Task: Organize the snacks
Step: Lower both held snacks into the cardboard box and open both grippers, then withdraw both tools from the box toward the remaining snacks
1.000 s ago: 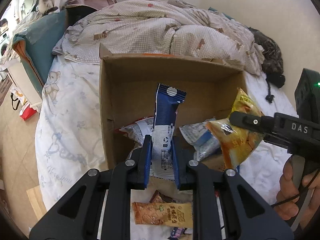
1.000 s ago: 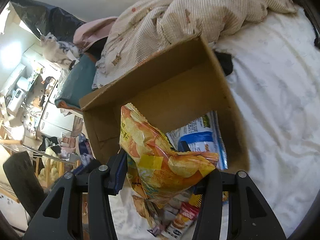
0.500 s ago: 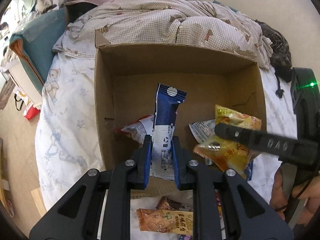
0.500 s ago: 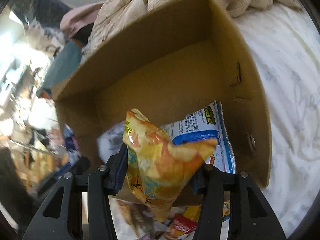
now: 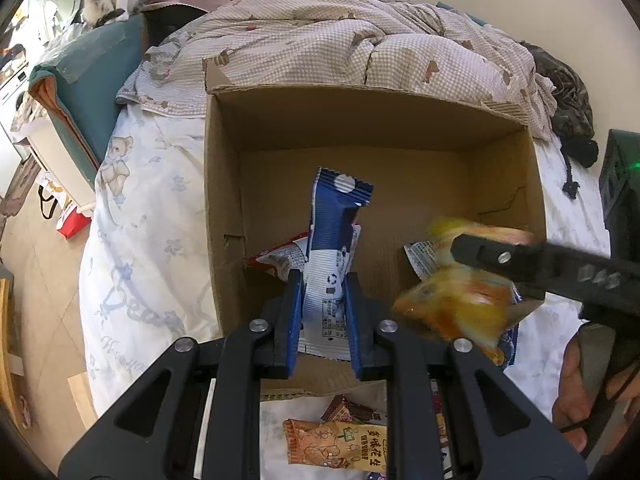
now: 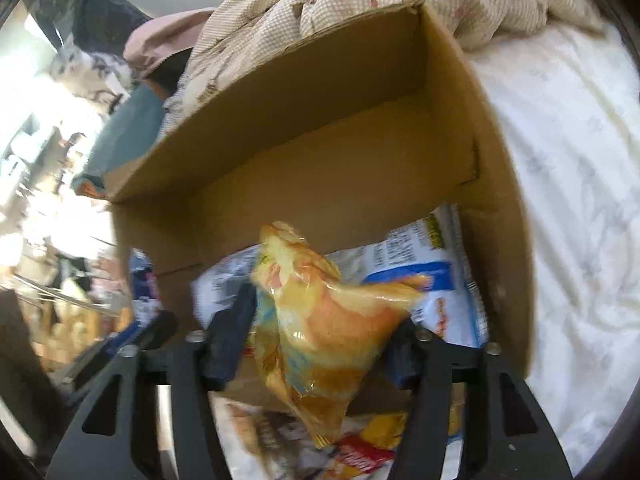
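Observation:
An open cardboard box (image 5: 224,184) sits on the bed; it also shows in the right wrist view (image 6: 500,208). My left gripper (image 5: 323,304) is shut on a blue and white snack packet (image 5: 334,240) held upright over the box's near edge. My right gripper (image 6: 320,344) is shut on a yellow-orange chip bag (image 6: 324,320), which also shows blurred in the left wrist view (image 5: 456,304) over the box's right side. A blue and white bag (image 6: 424,268) and a red-edged packet (image 5: 276,260) lie inside the box.
More snacks lie on the sheet in front of the box, among them an orange peanut packet (image 5: 336,444) and a red and yellow packet (image 6: 364,452). A checked quilt (image 5: 340,48) is bunched behind the box. The bed's left edge (image 5: 92,248) drops to the floor.
My right gripper has carried the chip bag left and lower, over the box's right side. The left gripper and its packet have moved a little nearer the box.

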The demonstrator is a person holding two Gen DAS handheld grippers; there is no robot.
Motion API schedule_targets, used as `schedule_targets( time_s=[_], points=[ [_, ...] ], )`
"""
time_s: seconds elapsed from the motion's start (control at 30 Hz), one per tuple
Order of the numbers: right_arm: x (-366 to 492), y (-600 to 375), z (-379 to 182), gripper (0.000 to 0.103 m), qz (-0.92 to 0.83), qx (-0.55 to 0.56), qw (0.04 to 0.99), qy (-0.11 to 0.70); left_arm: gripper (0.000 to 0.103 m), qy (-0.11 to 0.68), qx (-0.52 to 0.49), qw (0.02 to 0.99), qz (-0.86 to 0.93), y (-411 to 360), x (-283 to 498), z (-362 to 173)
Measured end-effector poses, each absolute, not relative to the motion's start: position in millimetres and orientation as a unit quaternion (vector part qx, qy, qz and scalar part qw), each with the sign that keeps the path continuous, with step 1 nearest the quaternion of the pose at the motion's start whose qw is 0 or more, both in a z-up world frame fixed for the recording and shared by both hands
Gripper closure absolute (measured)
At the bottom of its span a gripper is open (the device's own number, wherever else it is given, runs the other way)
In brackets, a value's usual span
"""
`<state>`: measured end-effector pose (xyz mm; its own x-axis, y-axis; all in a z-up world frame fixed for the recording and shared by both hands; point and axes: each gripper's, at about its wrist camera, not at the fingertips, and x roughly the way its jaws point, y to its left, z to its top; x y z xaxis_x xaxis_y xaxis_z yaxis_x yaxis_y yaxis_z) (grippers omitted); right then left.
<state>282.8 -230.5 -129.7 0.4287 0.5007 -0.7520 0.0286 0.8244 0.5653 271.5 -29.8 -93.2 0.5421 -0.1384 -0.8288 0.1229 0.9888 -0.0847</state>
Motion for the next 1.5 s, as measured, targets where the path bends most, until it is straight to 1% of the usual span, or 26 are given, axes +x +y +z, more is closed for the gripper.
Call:
schedule_targets(
  time_s=[0.03, 0.1, 0.17, 0.23, 0.43, 0.6, 0.7, 0.93, 1.1, 1.27, 1.5],
  points=[
    [281.6, -233.5, -127.2, 0.022, 0.144, 0.264, 0.809, 0.505, 0.081, 0.473, -0.009, 0.878, -0.074, -29.5, 271.2, -93.1],
    [280.1, -236.9, -122.6, 0.019, 0.141, 0.261, 0.817, 0.494, 0.066, 0.472, -0.011, 0.878, -0.074, -28.6, 270.3, -90.6],
    [279.2, -240.7, -119.9, 0.015, 0.142, 0.265, 0.82, 0.487, 0.029, 0.466, -0.013, 0.882, -0.07, -27.5, 269.1, -86.8],
    [278.5, -244.9, -120.0, 0.014, 0.139, 0.274, 0.819, 0.485, 0.016, 0.453, -0.016, 0.89, -0.06, -26.3, 266.6, -80.8],
    [281.2, -246.1, -118.8, 0.014, 0.132, 0.272, 0.818, 0.489, 0.015, 0.44, -0.013, 0.896, -0.053, -25.8, 264.5, -73.8],
    [278.4, -246.6, -111.4, 0.014, 0.125, 0.261, 0.824, 0.487, 0.015, 0.45, -0.047, 0.891, -0.046, -17.1, 264.5, -78.5],
    [271.6, -248.6, -105.9, 0.014, 0.126, 0.258, 0.826, 0.484, 0.015, 0.449, -0.049, 0.891, -0.042, -14.0, 261.5, -77.7],
    [247.4, -252.8, -88.3, 0.014, 0.12, 0.26, 0.833, 0.473, 0.015, 0.431, -0.066, 0.899, -0.032, -1.6, 246.0, -63.4],
    [230.2, -251.9, -76.4, 0.014, 0.116, 0.238, 0.849, 0.457, 0.015, 0.414, -0.053, 0.908, -0.027, 1.5, 230.8, -51.1],
    [209.3, -255.3, -71.0, 0.014, 0.119, 0.243, 0.849, 0.453, 0.015, 0.399, -0.049, 0.915, -0.025, 5.8, 216.0, -37.6],
    [175.1, -259.7, -69.9, 0.014, 0.115, 0.229, 0.852, 0.456, 0.015, 0.417, -0.069, 0.906, -0.024, 10.7, 196.0, -37.7]
  ],
)
